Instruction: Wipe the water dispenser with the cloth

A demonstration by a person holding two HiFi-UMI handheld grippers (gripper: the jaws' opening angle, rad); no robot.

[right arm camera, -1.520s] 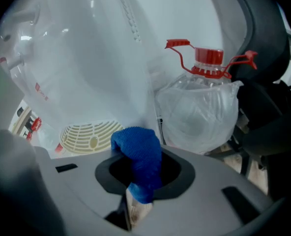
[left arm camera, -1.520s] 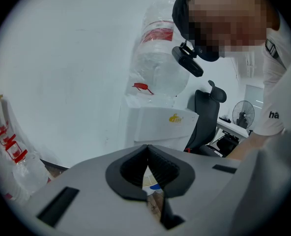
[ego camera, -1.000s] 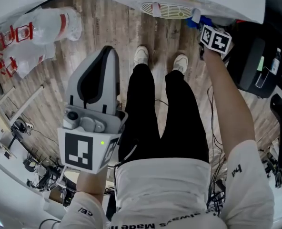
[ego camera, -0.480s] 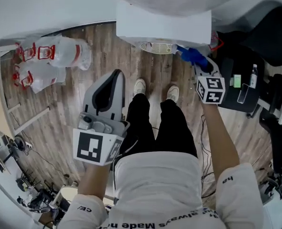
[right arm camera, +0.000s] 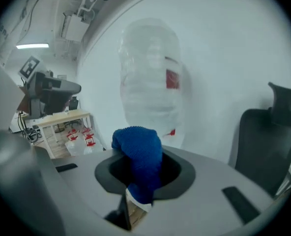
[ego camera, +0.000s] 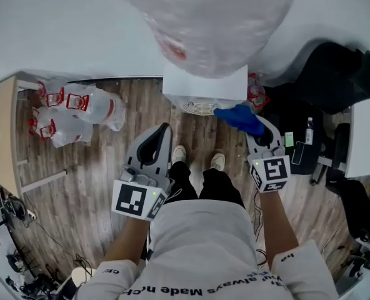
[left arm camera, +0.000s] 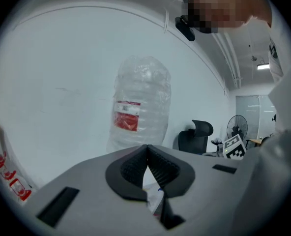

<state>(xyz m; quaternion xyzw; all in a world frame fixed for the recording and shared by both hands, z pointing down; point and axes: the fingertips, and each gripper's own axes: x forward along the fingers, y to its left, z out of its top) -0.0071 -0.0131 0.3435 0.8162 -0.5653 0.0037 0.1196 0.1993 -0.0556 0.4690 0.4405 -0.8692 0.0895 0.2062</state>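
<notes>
We have raised both grippers toward the water dispenser [ego camera: 205,87]. The right gripper [ego camera: 260,132] has its jaws clenched on the blue cloth [ego camera: 239,118], which looks soft, light and limp. It is best held by its bunched middle, beside the dispenser's front. The left gripper [ego camera: 159,136] has its jaws closed and empty.

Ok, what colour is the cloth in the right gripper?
Blue. The cloth shows best in the right gripper view.

The bottle [ego camera: 204,24] hides most of the water dispenser [ego camera: 205,87] beneath.
</notes>
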